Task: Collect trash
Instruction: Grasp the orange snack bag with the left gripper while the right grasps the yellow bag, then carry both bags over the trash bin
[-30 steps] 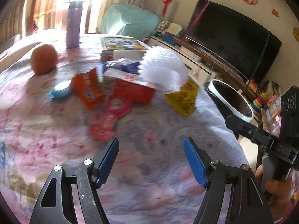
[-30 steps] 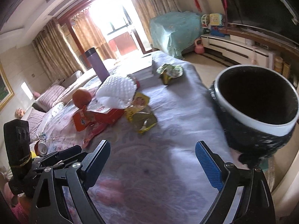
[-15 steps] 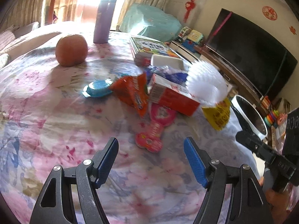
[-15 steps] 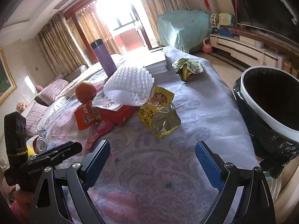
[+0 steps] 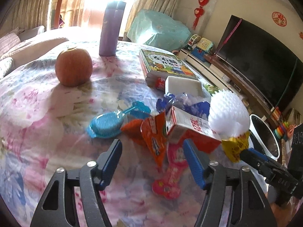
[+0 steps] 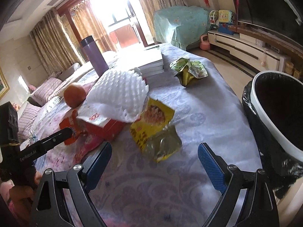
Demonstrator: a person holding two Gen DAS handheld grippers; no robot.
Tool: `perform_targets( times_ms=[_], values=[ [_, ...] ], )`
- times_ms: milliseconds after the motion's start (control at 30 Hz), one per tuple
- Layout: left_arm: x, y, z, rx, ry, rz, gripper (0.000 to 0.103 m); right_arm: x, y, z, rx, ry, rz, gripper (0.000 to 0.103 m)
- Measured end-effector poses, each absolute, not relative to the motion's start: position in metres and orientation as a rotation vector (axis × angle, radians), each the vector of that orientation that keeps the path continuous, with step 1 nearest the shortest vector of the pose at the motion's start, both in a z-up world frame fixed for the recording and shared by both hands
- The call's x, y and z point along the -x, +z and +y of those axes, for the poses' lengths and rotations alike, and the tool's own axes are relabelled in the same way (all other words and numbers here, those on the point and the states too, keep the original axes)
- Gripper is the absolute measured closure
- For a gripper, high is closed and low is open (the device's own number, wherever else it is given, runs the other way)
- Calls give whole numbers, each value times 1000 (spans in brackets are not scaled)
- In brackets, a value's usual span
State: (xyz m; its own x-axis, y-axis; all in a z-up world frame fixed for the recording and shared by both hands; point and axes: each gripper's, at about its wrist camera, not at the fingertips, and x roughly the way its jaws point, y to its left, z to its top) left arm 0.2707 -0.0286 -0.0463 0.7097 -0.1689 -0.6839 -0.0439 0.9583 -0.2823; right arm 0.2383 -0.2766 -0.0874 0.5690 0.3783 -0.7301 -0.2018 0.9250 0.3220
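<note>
Trash lies in a heap on the flowered table. In the left wrist view: an orange wrapper (image 5: 153, 138), a red-and-white carton (image 5: 191, 130), a pink wrapper (image 5: 170, 170), white foam netting (image 5: 229, 113), a yellow packet (image 5: 234, 145). My left gripper (image 5: 153, 162) is open, just short of the orange and pink wrappers. My right gripper (image 6: 153, 160) is open, the yellow packet (image 6: 155, 130) just ahead of it. A green packet (image 6: 189, 70) lies farther back. The bin (image 6: 280, 111) with a black liner stands at the table's right edge.
An orange (image 5: 73, 66), a purple flask (image 5: 111, 28), a stack of books (image 5: 164, 64), a white dish (image 5: 183, 85) and a blue plastic lid (image 5: 106, 124) are on the table. A TV (image 5: 261, 56) and its cabinet stand to the right.
Both grippers have moved forward toward the heap. The left one has come up to the orange and pink wrappers; the right one has swung from the bin to the yellow packet.
</note>
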Motion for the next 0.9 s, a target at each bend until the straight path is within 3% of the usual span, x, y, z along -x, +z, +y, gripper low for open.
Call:
perform_targets(
  times_ms=[100,167,233,267,433,533,900],
  values=[
    [-280,-55,-29,287,-85,807,57,-247,-92,-277,-232,348,921,10],
    [-285,-60,-30,285,-98,824,76,-250,-94,-276,-245,360,925,15],
    [-288,-63,-32,276,-109,836,88,-251,-96,-275,-240,365,928,35],
    [-288,-63,-32,271,-109,834,89,-251,-97,-274,-238,367,933,50],
    [-277,-58,-30,259,-95,800,93,-240,-90,-272,-224,386,901,75],
    [-265,-56,-28,264,-96,785,94,-235,-87,-274,-221,392,902,102],
    [-226,-36,-44,263,-190,752,94,-211,-77,-285,-239,405,895,102]
  ],
)
